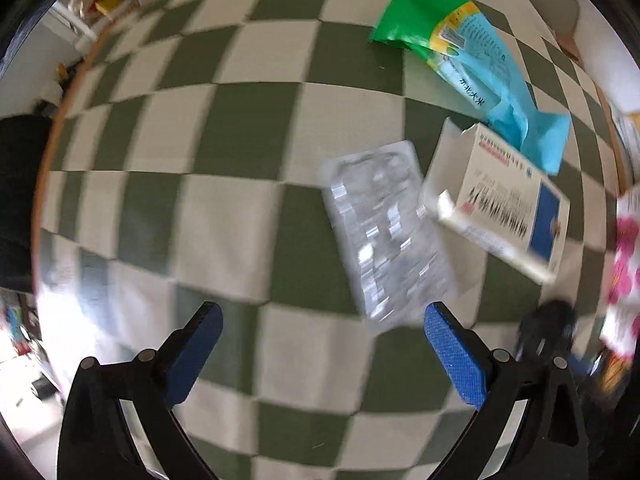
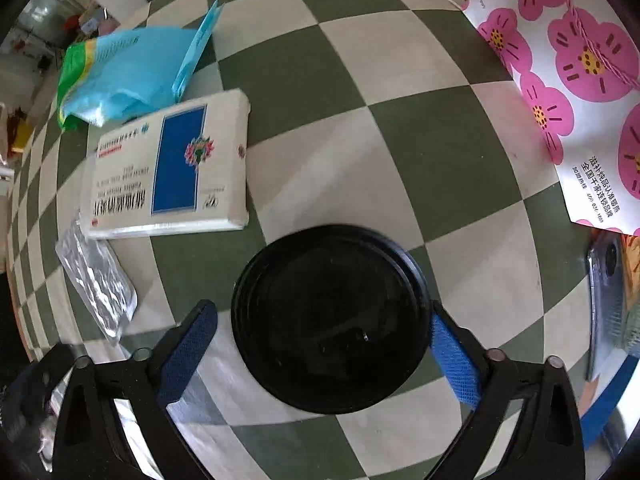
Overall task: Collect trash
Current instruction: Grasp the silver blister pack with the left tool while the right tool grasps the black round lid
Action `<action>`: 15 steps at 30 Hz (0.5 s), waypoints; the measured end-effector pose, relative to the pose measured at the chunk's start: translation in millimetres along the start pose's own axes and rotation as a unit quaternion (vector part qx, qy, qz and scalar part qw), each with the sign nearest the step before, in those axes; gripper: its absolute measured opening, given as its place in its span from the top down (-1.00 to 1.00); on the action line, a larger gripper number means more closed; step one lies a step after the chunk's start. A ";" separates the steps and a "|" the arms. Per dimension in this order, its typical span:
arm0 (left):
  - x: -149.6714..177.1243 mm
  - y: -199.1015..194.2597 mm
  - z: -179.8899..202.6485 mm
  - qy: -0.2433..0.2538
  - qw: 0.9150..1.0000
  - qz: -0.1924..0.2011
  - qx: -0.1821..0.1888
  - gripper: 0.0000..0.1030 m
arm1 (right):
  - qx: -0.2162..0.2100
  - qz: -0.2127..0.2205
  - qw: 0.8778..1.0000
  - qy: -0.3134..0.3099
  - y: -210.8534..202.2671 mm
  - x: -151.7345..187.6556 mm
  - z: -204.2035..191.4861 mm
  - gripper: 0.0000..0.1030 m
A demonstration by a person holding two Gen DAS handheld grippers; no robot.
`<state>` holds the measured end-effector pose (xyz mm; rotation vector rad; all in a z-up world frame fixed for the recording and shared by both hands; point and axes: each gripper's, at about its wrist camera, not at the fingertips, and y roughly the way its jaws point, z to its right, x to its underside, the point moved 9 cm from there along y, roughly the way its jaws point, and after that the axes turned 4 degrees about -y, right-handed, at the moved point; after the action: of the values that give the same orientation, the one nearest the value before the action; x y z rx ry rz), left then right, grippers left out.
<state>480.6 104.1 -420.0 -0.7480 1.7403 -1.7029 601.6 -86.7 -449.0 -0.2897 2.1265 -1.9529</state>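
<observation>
Trash lid (image 2: 330, 318): we straddle it, right gripper (image 2: 320, 344) spread; flat disc may slip out.
Blister sheet (image 1: 384, 232): left gripper (image 1: 322, 344) spread, empty; thin foil may skid.

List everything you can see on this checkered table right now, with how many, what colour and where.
blister pack: one, silver, on the checkered tablecloth, left of the box
medicine box: one, white with blue panel, one end flap open, beside the blister pack
plastic bag: one, blue and green, crumpled, behind the box
round lid: one, black, flat on the cloth between the right tongs' fingers
flowered paper bag: one, white with pink flowers, at the table's right side
left tongs: open, empty, blue pads, over the cloth near the blister pack
right tongs: open, blue pads, either side of the lid
</observation>
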 end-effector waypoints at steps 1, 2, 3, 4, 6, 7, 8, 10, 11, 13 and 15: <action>-4.3 6.3 6.1 -0.008 1.000 -0.009 0.007 -0.98 | 0.001 0.001 1.000 0.001 -0.4 -1.7 1.2 -0.79; -8.9 13.4 12.8 -0.018 1.000 -0.019 0.017 -0.98 | -0.002 0.002 1.000 0.003 -1.3 -2.9 1.9 -0.77; -11.8 17.6 17.0 -0.023 0.999 -0.023 0.022 -0.98 | 0.000 0.000 1.000 0.002 -1.1 -3.4 3.5 -0.77; -14.9 21.4 20.9 -0.026 0.999 -0.026 0.025 -0.98 | 0.000 -0.001 1.000 0.004 -0.8 -4.2 5.5 -0.77; -21.3 26.8 25.6 -0.023 0.999 -0.020 0.018 -0.87 | 0.000 -0.003 1.000 0.004 0.3 -5.8 10.9 -0.77; -23.0 28.3 26.4 -0.017 1.000 -0.016 0.011 -0.79 | 0.000 -0.002 1.000 0.003 0.7 -7.0 14.3 -0.77; -23.9 28.9 26.4 -0.008 1.000 -0.010 0.004 -0.70 | 0.001 -0.004 1.000 0.001 1.6 -7.3 16.6 -0.77; -23.0 25.9 26.5 0.007 1.000 0.005 0.006 -0.58 | 0.000 -0.006 1.000 -0.004 2.2 -7.7 18.2 -0.77; -19.7 22.8 25.3 0.022 1.000 0.016 0.007 -0.43 | 0.000 -0.008 1.000 -0.007 3.2 -6.0 19.7 -0.77; -10.5 18.0 24.0 0.040 0.999 0.025 0.007 -0.19 | 0.000 -0.011 1.000 -0.015 5.0 -1.8 21.6 -0.77; 5.5 17.1 16.5 0.062 0.998 0.021 0.002 -0.20 | -0.001 -0.014 1.000 -0.025 6.7 7.3 23.1 -0.76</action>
<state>489.3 89.4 -437.5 -0.6108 1.8219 -1.7565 601.9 -110.2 -457.7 -0.3651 2.1040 -1.9381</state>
